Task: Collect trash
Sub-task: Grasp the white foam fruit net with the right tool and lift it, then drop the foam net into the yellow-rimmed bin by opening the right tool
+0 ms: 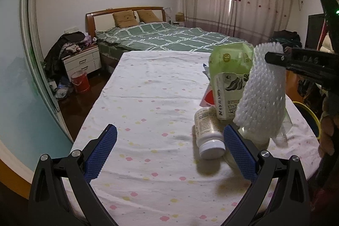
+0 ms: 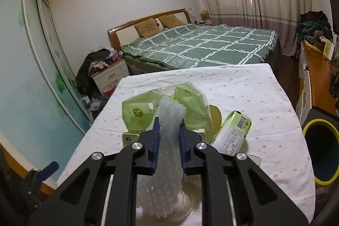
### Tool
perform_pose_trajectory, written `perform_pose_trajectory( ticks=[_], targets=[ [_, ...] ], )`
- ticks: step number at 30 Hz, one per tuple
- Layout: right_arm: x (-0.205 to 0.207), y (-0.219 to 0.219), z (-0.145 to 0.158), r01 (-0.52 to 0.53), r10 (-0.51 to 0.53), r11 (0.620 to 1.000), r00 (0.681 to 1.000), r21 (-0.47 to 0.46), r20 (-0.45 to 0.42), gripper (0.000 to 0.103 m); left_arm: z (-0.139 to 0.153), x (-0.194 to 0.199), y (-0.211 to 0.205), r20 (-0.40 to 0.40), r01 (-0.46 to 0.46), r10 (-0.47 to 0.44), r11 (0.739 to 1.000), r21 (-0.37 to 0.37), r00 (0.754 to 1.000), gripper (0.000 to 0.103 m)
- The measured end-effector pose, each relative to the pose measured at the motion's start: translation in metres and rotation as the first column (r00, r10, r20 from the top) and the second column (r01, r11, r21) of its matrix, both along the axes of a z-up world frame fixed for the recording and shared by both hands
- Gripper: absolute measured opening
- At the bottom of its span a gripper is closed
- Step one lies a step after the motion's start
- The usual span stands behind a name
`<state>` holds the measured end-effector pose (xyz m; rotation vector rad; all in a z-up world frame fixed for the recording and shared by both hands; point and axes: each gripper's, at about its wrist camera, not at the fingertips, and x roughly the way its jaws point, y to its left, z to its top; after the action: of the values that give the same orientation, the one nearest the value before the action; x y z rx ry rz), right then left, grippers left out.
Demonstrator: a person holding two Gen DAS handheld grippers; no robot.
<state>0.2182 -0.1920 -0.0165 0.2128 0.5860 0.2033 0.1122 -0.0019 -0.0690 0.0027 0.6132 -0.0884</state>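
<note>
My right gripper (image 2: 169, 133) is shut on a white foam net sleeve (image 2: 169, 164), which its blue pads squeeze from both sides. The left wrist view shows the sleeve (image 1: 262, 96) hanging upright over a clear container (image 1: 252, 137). Behind it lie a green plastic bag (image 1: 231, 56) and a green-and-white carton (image 1: 227, 96). A second carton (image 2: 233, 132) lies to the right. My left gripper (image 1: 170, 132) is open low over the table. A white bottle (image 1: 208, 135) lies on its side just inside the right finger, untouched.
The table (image 1: 144, 99) has a white cloth with small flowers. A bin with a yellow rim (image 2: 307, 126) stands at its right edge. Beyond are a green-quilted bed (image 2: 201, 46), a nightstand (image 1: 81, 60) piled with clothes and a red bucket (image 1: 80, 83) on the floor.
</note>
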Motion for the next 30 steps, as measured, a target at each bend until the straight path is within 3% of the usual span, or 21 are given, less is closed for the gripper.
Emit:
perform_pose_trajectory(
  ticks=[7,13,17,21,25,30],
  targets=[
    [-0.026,-0.029,0.023,0.012,-0.013,1.000,0.998,0.026,0.066,0.015,0.003,0.000,-0.020,0.013,0.060,-0.061,0.998,0.013,0.998,0.099],
    [-0.037,-0.092,0.032,0.201,-0.196,0.979,0.975,-0.041,0.104,0.015,0.009,0.011,-0.042,0.023,0.160,-0.160,0.987,-0.018,0.987,0.099],
    [-0.038,-0.151,0.024,0.377,-0.367,0.918,0.925,-0.121,0.096,0.015,0.004,0.025,-0.060,-0.010,0.229,-0.229,0.972,-0.046,0.973,0.099],
    [-0.035,-0.208,0.009,0.486,-0.482,0.857,0.873,-0.171,0.067,0.016,-0.006,0.047,-0.077,-0.062,0.261,-0.267,0.962,-0.083,0.962,0.099],
    [-0.029,-0.253,-0.014,0.545,-0.554,0.810,0.833,-0.217,0.023,0.016,-0.012,0.069,-0.088,-0.093,0.259,-0.268,0.961,-0.100,0.959,0.099],
    [-0.006,-0.294,-0.052,0.569,-0.602,0.782,0.796,-0.256,-0.068,0.016,-0.011,0.084,-0.096,-0.101,0.248,-0.255,0.966,-0.078,0.962,0.099]
  ],
)
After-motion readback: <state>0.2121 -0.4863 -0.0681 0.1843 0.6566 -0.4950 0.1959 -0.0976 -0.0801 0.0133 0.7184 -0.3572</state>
